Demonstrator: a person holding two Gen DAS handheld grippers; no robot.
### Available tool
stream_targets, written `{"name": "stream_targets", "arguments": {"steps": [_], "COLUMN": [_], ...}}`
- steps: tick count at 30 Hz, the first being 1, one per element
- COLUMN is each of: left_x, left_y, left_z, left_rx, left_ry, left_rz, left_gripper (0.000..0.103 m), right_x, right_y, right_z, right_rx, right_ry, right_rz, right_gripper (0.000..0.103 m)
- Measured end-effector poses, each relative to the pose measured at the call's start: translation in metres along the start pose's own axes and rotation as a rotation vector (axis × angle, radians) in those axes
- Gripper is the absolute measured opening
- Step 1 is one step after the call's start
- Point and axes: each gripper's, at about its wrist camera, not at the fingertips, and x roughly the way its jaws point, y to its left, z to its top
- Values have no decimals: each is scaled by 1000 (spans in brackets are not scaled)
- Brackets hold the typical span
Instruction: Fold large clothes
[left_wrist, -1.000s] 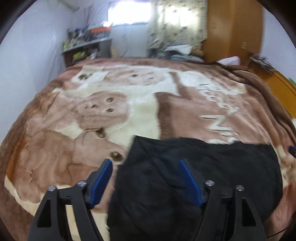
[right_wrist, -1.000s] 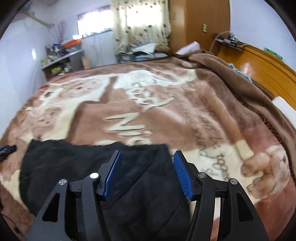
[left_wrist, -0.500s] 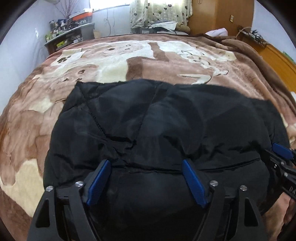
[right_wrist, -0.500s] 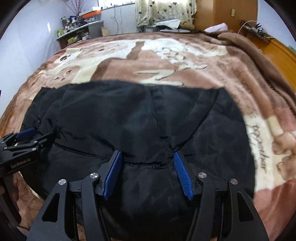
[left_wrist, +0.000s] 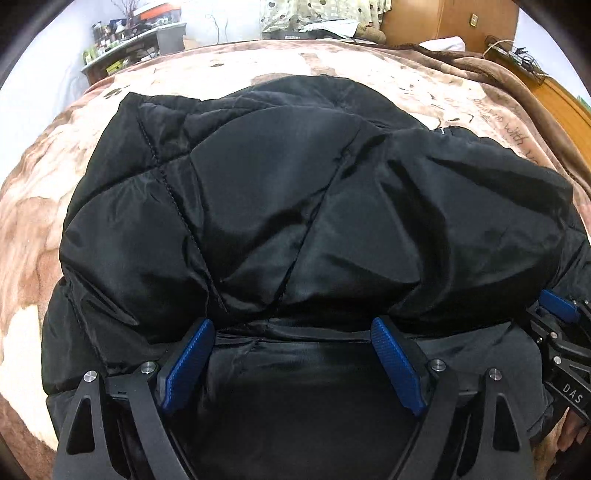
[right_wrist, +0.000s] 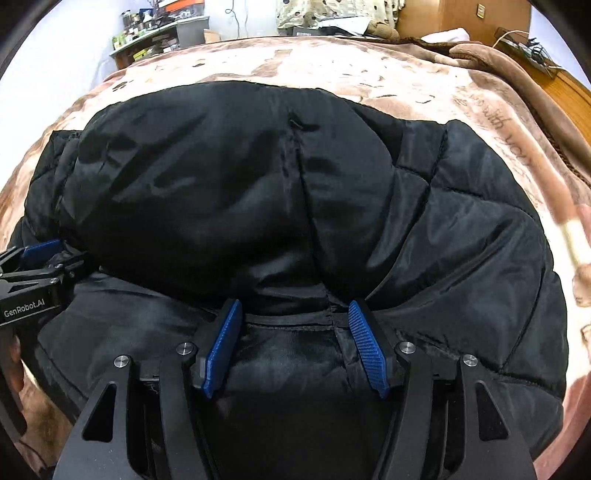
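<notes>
— Brown and cream, the plush blanket (left_wrist: 44, 206) covers the whole bed, with a cluttered shelf (left_wrist: 136, 37) and a patterned curtain (left_wrist: 317, 13) against the far wall. Where does the garment lie?

— On that blanket, near the front edge. It is a black quilted jacket (left_wrist: 295, 206), puffy, its hood (right_wrist: 207, 177) bulging up in the middle.

— And the left gripper (left_wrist: 291, 354)?

— It tilts steeply down at the jacket's near part. Its blue pads (left_wrist: 186, 363) stand far apart and the jaws are opening; dark fabric lies in the gap below them, but the pads do not press on it, so it is released.

— The right one?

— The right gripper (right_wrist: 295, 343) takes the same steep downward pose, just beside the left one. Its blue pads (right_wrist: 221, 347) are spread wide as well, straddling a seam below the hood, with nothing pinched between them.

— Do the two see each other?

— Yes. The right gripper shows at the right edge of the left view, the left gripper at the left edge of the right view, both low over the jacket.

— Any hand visible?

— A sliver of fingers (right_wrist: 14, 369) shows behind the left gripper's body.
</notes>
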Motion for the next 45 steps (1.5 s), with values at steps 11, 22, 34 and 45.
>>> {"name": "stream_targets", "arguments": {"steps": [11,22,34,45], "left_x": [-68,-25,-2,-56], "left_y": [36,65,64,88], "left_z": [17,12,4,5], "left_rx": [-26,-20,-30,-3], "left_ry": [-98,-2,21,-29], "left_rz": [27,117,104,176], "left_gripper": [80,81,81,80], "right_x": [-87,-37,-17,-87], "right_y": [-37,-76,-75,-88], "right_z": [19,0,-7,-3], "right_rx": [89,99,108,78], "right_ry": [-138,13,63,-8], "right_rz": [-8,-56,-36,-123], "right_gripper": [59,60,60,60]}}
